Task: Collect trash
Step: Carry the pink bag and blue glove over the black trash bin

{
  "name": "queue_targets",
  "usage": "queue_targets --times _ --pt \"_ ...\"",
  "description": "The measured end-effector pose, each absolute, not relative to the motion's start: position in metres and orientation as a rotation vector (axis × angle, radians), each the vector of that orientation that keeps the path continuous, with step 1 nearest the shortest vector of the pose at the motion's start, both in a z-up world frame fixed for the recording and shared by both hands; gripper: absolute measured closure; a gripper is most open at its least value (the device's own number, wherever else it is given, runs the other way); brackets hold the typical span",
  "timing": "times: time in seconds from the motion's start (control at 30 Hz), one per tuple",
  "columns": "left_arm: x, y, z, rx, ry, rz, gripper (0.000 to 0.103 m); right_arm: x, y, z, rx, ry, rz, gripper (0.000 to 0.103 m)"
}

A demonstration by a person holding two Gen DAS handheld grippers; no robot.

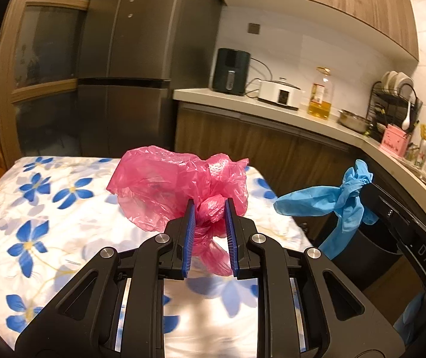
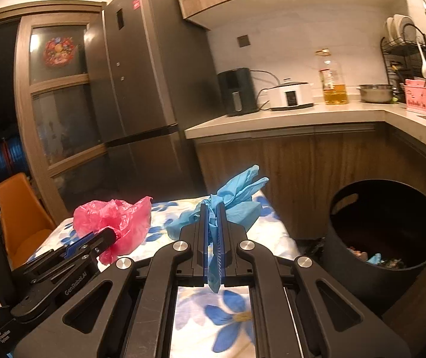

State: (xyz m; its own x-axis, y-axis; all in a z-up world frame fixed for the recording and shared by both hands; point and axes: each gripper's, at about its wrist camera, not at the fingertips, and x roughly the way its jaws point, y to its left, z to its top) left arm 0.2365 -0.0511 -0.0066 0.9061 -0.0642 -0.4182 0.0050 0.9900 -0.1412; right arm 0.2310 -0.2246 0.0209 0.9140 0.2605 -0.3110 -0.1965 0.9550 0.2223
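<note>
Left gripper (image 1: 210, 208) is pinching a knotted pink plastic bag (image 1: 180, 185), held up over the table w/ the blue-flower cloth (image 1: 33, 208). Right gripper (image 2: 212, 217) is pressed nearly together on a blue glove (image 2: 236, 194), also above the table, near its right edge. Black trash bin (image 2: 383, 226) sits on the floor to the right, just beside the table, open, w/ some scraps already inside.

Risks: both items are thin and slippery, so a loose tail could slide out mid-carry and land on the floor short of the bin. The bag's puffed part may catch the bin rim.

Around: cupboards close behind the bin, counter (image 2: 302, 116) w/ oil bottle (image 2: 333, 80) and cooker (image 2: 290, 94) further back, fridge (image 2: 141, 83) far left. Nothing seems to block the path.
</note>
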Motion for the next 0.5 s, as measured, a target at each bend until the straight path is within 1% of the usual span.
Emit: queue_targets --times 0.5 --pt "0.251 -0.127 0.001 -0.097 0.428 -0.17 0.084 0.223 -0.293 0.02 0.222 0.315 0.099 0.097"
